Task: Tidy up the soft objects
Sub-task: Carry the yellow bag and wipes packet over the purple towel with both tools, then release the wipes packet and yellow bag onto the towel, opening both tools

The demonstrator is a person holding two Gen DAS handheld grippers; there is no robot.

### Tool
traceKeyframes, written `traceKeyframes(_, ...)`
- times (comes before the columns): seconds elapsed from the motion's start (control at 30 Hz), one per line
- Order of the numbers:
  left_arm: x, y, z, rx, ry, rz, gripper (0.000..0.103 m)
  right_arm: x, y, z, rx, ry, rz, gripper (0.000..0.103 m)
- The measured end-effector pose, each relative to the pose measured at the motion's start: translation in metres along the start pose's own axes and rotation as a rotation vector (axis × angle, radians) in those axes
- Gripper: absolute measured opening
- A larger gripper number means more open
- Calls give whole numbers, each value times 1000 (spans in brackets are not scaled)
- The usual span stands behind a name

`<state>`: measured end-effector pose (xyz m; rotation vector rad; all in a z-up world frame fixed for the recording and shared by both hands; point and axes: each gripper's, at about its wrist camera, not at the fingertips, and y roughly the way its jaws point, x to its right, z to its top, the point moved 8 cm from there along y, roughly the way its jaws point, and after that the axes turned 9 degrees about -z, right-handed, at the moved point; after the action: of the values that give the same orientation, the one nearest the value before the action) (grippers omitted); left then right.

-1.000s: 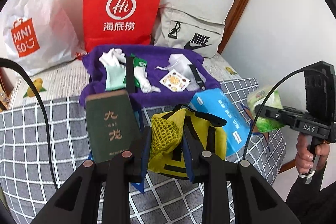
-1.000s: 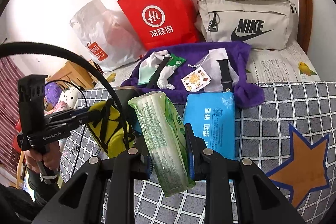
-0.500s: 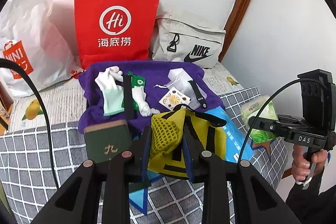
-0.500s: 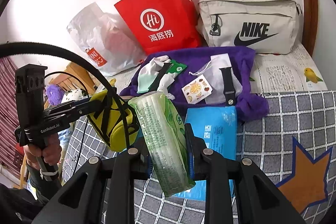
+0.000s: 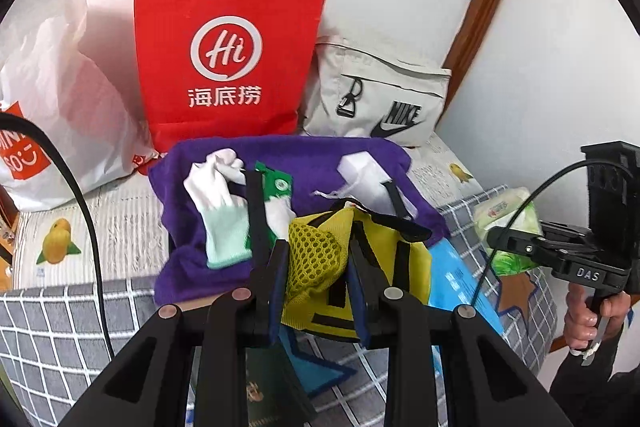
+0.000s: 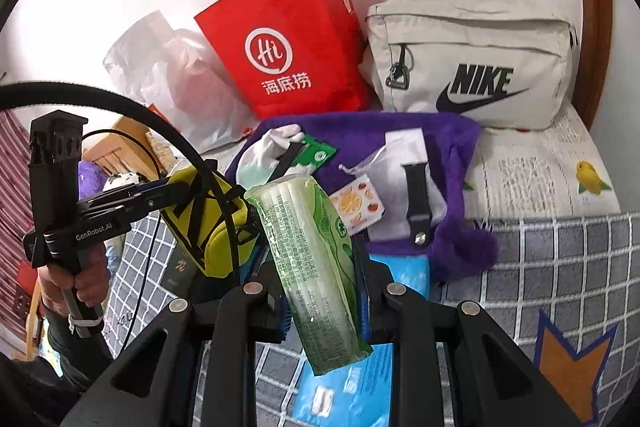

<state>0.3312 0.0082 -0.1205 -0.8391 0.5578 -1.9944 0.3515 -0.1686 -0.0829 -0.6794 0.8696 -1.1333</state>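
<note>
Above checked blanket (image 6: pixel 560 259) | left gripper (image 5: pixel 316 275) clamped on yellow mesh pouch (image 5: pixel 320 259) | right gripper (image 6: pixel 320 267) clamped on green tissue pack (image 6: pixel 308 247)

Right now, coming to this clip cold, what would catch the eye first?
The red paper bag standing against the wall at the back, beside a beige Nike bag. In front, the left tongs clamp a yellow mesh pouch and the right tongs clamp a green tissue pack, both held above the checked bedcover near a purple towel strewn with small items.
</note>
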Motion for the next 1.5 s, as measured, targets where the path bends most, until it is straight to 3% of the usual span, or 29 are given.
traceKeyframes(0.6,-46,35,42,-10,-42,50,26,0,73,60,-45,-67,-9,25)
traceKeyframes(0.8,-57,44,53,-2,-50,58,26,-1,124,72,-120,-41,17,25)
traceKeyframes(1.17,-84,55,44,-20,-95,65,26,13,212,81,-272,1,-23,25)
traceKeyframes(1.5,-90,63,40,-40,-107,57,26,11,215,79,-274,-40,-37,26)
